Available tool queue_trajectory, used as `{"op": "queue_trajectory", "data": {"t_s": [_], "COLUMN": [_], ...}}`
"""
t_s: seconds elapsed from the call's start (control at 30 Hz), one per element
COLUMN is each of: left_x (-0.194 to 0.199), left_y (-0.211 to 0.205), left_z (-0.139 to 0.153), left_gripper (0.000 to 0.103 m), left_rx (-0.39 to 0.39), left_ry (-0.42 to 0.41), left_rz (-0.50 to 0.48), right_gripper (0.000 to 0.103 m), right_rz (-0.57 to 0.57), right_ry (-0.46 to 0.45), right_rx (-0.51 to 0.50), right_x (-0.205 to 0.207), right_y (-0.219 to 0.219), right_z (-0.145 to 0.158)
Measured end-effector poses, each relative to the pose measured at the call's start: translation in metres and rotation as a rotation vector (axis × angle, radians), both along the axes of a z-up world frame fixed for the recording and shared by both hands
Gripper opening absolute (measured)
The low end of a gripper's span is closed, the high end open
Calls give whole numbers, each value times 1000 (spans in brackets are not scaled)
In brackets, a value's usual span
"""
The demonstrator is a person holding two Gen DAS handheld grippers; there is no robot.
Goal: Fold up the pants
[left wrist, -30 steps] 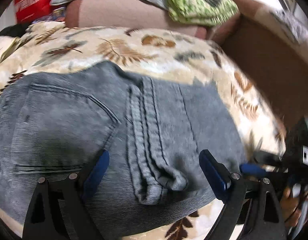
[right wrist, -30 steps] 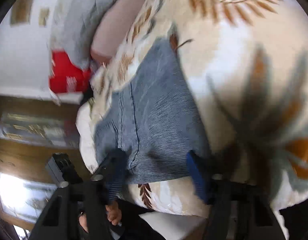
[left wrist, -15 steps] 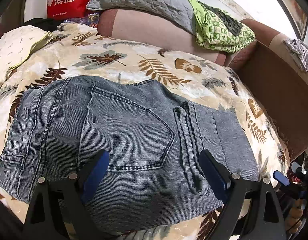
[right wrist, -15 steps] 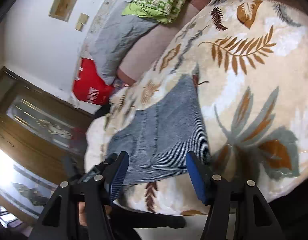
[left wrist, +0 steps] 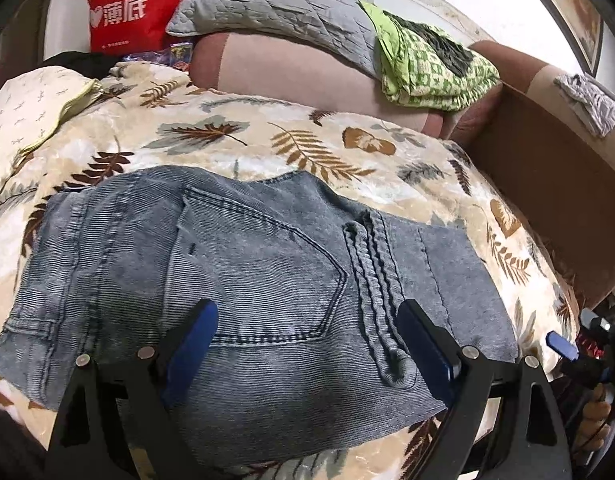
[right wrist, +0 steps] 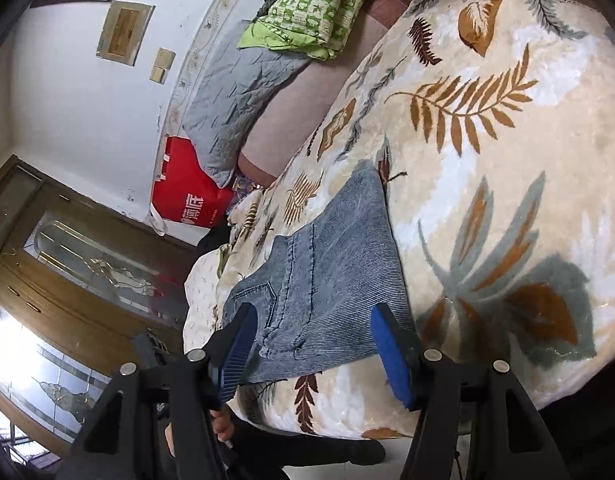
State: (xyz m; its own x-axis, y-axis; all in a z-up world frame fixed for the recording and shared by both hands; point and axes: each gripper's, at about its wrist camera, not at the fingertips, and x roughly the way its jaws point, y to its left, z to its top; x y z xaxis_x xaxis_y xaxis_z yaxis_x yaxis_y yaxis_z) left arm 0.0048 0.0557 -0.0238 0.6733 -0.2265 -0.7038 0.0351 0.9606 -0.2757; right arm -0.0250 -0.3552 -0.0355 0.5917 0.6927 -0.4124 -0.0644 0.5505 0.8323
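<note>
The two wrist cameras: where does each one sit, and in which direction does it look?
Left wrist: it sits on the left gripper, above the folded jeans, facing the sofa back; both open fingers show, and the right gripper at the right edge.
Right wrist: it sits on the right gripper, rolled sideways at the blanket's near edge, looking along the sofa; its open fingers show.
Shared: jeans, blanket, green quilt, red bag.

Sofa seat covered by leaf-print blanket point(left wrist: 267, 148). Folded grey jeans point(left wrist: 247, 280) lie flat on it, lower centre. Cream cushion point(left wrist: 31, 108) at left edge.
</note>
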Motion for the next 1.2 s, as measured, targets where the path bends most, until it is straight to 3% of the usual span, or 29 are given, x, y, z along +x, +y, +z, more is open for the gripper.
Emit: {"op": "queue_trajectory", "data": {"t_s": [0.37,0.67,0.77,0.83,0.97,1.1,1.2], "left_x": [-6,-15,-22,-27,-44,-58,-67], "left_y": [20,44,64,81,118,152,171], "left_z": [2,9,12,15,14,8,1], "left_gripper": [91,91,91,91,91,91,91], "left_rx": [-17,-51,-95,-132,-218,-304,-382], "left_ry": [-6,4,1,-1,0,-2,5], "left_rz": [52,126,182,233,350,448,500], "right_gripper": [64,64,70,69,69,69,71], "right_rz": [33,209,222,242,226,344,432], "right_ry": [17,26,98,217,156,78,104], "right_rx": [2,-41,-95,-189,-240,-180,-163], "right_x": [8,50,65,74,76,84,90], "right_y": [10,60,74,84,97,139,176], "right_z": [-1,8,-11,-36,-6,23,5]}}
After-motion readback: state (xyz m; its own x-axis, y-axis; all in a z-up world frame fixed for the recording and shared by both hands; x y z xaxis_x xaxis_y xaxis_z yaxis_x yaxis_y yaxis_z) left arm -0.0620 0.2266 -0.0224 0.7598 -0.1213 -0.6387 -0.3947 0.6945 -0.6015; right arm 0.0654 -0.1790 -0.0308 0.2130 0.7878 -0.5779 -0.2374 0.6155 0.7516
